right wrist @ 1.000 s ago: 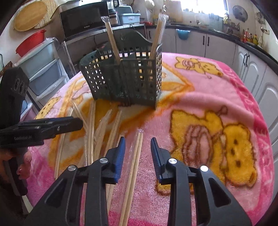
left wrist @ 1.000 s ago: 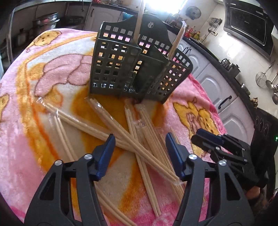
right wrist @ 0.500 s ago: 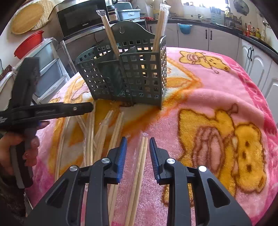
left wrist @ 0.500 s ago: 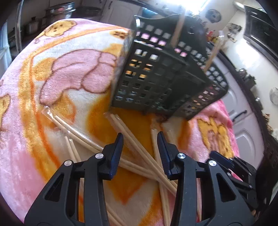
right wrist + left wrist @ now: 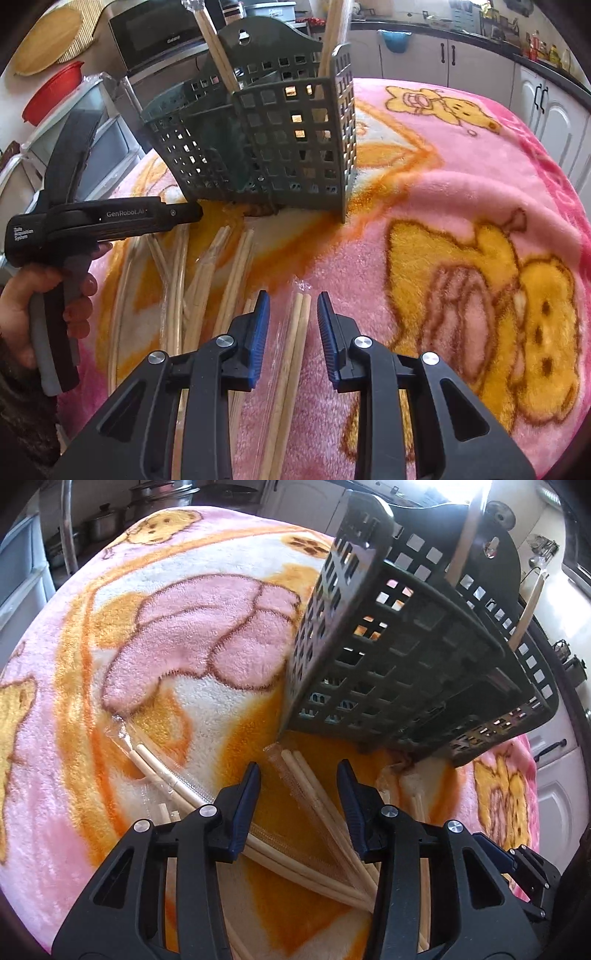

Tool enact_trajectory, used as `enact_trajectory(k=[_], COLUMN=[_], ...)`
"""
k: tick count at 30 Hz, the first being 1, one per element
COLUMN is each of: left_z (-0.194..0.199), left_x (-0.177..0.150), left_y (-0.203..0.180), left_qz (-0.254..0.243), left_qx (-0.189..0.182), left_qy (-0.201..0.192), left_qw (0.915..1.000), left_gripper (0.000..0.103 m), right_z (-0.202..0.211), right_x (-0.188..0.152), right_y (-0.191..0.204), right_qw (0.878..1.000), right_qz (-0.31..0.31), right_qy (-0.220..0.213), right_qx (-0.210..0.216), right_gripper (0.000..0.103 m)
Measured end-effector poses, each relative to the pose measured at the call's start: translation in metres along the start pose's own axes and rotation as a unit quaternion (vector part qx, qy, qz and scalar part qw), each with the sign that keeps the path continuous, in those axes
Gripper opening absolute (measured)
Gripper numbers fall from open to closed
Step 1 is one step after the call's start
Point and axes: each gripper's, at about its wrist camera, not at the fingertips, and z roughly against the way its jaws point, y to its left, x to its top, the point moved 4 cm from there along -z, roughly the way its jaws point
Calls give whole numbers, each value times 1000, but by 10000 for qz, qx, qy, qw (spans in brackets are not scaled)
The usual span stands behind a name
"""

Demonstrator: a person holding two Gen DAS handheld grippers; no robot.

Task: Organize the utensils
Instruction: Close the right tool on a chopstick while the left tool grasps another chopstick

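Your right hand-held gripper (image 5: pixel 292 325) straddles a wrapped chopstick pair (image 5: pixel 295 350), unpinched, part-open; its long axis runs toward the basket (image 5: pixel 258 147); the left hand-held gripper (image 5: pixel 299 794), nearer the basket, holds nothing.

Left gripper (image 5: pixel 299 801), right gripper (image 5: pixel 292 325) — both angled down, jaws parted, nothing clamped.

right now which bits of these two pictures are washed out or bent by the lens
Left wrist view: window glare at the top right bleaches the upper edge of the utensil basket, whose straight walls bow and lean from fisheye distortion; dark vignette in the corners. Right wrist view: lighting is even, the wrapped chopstick pair is sharp, only the cabinets curve along the rim.
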Motion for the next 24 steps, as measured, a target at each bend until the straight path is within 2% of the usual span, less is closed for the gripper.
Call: enact_trajectory(k=[3,7,9,11,17,24], left_z=[-3,-4,-3,-3,-2,19], left_x=[1,1,2,2,1,7], left_y=[-3,1,3,7,26,30], left_qz=[53,101,113,199,551,444], left_qx=[40,113,91,17,-231,-327], left_qy=[-21,-36,-37,-46,-79,-236], left_qw=[10000,9999,9999,9998,9982,9982], left_gripper=[36,27,25,19,6,3], right_z=[-6,-14,-17,-17,-4,27], right_x=[3,6,7,7,9,16], right_y=[-2,-2,-3,-4,-8,0], right_qw=[10000,9997,9996,9996,9997,9989], right_qz=[-38,-109,-117,-159,-253,-13], right_qy=[71,199,240,210,2,-464], right_qx=[-20,-36,-135,-141,-64,-20], right_gripper=[26,25,16,13,11,10])
